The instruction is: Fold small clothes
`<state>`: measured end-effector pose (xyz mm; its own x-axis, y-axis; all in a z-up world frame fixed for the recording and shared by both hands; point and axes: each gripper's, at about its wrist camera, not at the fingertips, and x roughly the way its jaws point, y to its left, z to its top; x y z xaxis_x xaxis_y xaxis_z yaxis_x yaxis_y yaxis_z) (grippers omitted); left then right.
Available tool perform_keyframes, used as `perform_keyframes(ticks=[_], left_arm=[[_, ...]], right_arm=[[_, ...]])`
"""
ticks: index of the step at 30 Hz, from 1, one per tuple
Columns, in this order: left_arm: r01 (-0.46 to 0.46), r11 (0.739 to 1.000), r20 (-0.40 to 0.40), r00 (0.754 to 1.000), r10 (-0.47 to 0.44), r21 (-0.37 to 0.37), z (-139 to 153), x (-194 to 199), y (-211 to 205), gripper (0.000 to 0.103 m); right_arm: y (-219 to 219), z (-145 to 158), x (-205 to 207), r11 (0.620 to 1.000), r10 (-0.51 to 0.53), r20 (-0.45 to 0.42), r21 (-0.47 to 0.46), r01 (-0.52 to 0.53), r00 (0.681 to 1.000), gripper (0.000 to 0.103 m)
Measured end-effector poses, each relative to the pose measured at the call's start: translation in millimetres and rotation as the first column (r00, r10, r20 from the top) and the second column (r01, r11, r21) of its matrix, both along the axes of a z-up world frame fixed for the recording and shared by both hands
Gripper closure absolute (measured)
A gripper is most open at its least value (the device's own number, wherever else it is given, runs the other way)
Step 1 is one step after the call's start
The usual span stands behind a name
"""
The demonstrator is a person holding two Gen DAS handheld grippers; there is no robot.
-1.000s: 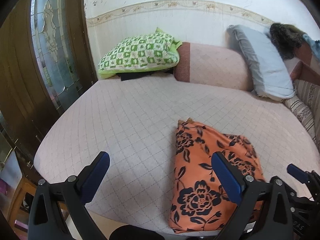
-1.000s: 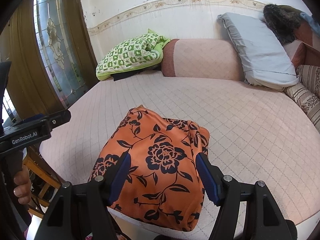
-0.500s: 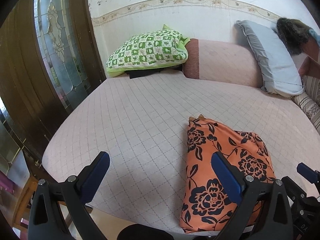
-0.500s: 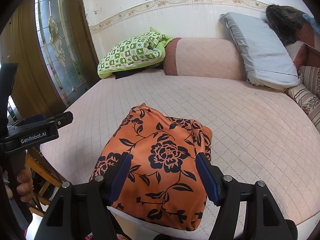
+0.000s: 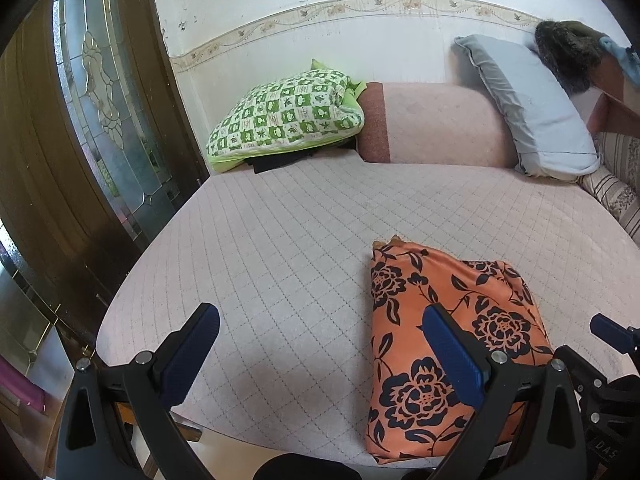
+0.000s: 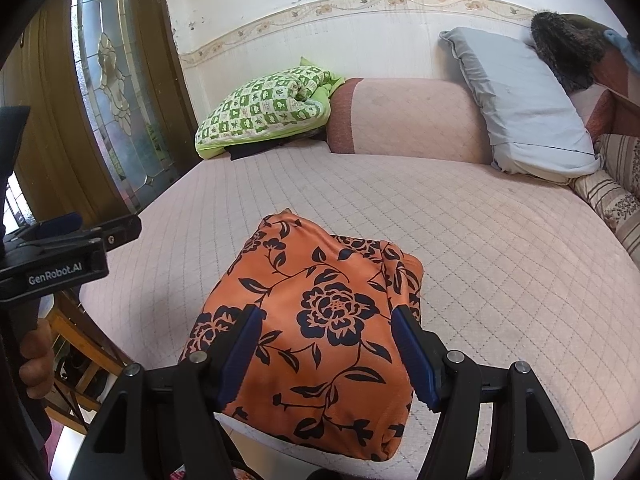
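Down at the bottom, the cloth [image 6: 320,328] is lying folded on the bed [image 6: 460,232]; both hand-held grippers, left [image 5: 320,356] and right [image 6: 328,356], are hovering wide, holding nothing, so it's looking basically done.

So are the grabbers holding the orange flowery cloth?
No. The left gripper and right gripper are open; the folded orange floral garment lies free on the bed.

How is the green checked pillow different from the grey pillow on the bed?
The green checked pillow is patterned and lies nearly flat on something dark; the grey pillow is plain and leans upright. The green checked pillow sits by the door, the grey pillow at the opposite end. Both sit at the bed's far edge.
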<state>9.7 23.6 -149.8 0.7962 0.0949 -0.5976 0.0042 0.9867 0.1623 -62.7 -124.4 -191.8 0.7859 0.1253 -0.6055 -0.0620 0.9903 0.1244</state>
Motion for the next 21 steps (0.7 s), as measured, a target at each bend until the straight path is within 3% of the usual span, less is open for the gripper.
perform_keyframes(ticks=[13, 21], left_arm=[[0.021, 1.0, -0.001, 1.0, -0.021, -0.015, 3.9, 4.1, -2.7, 0.002], [0.048, 0.994, 0.008, 0.999, -0.047, -0.094, 6.3, 6.1, -1.1, 0.002]], right_arm=[[0.8, -1.6, 0.4, 1.0, 0.009, -0.005, -0.007, -0.009, 1.0, 0.033], [2.4, -2.3, 1.4, 1.0, 0.019, -0.004, -0.013, -0.019, 1.0, 0.033]])
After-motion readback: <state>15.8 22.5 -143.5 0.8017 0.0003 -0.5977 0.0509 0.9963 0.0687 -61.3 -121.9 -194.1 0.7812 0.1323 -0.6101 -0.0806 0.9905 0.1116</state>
